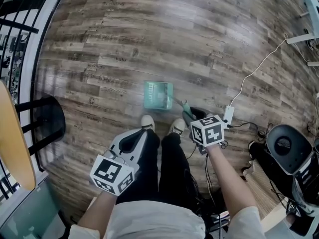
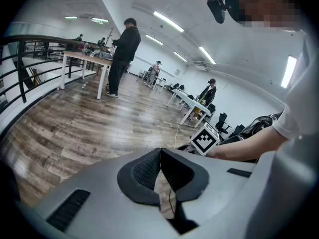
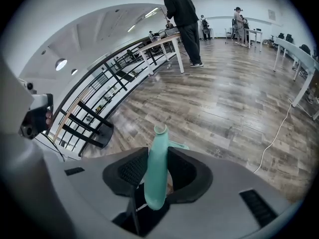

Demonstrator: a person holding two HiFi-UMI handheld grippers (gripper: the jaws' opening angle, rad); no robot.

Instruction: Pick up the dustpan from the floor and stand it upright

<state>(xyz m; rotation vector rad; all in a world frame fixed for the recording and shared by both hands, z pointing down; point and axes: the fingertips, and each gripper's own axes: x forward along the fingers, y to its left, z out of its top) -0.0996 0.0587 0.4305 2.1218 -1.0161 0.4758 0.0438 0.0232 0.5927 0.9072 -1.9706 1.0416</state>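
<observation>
1. Well off the curved edge of the wooden desk [image 1: 14,143] at the head view's left, over the plank floor [image 1: 99,49] and just ahead of the shoes [image 1: 147,121]: teal dustpan [image 1: 158,94], open face toward the camera, handle [image 1: 180,105] running back into the right gripper [image 1: 188,112]. Left gripper [image 1: 142,133] low beside the person's leg, apart from the dustpan. Cannot tell from above whether resting on the planks or lifted clear of them.

2. Left gripper view: pressed together at the tips, pinching nothing. Only floor and a thin cable [image 2: 170,195] showing through the slit lower down. No dustpan in sight. Beyond, a long desk [image 2: 82,59] with a person standing at its near corner.

3. Right gripper view: clamped on the teal handle, pads [image 3: 130,171] on either side, handle end poking past the jaws. Just a sliver of the pan visible beyond; the rest hidden behind the gripper body.

4. Judged from all three: grasp made. Lift uncertain. Standing upright not yet done, so most of the task probably left.
</observation>
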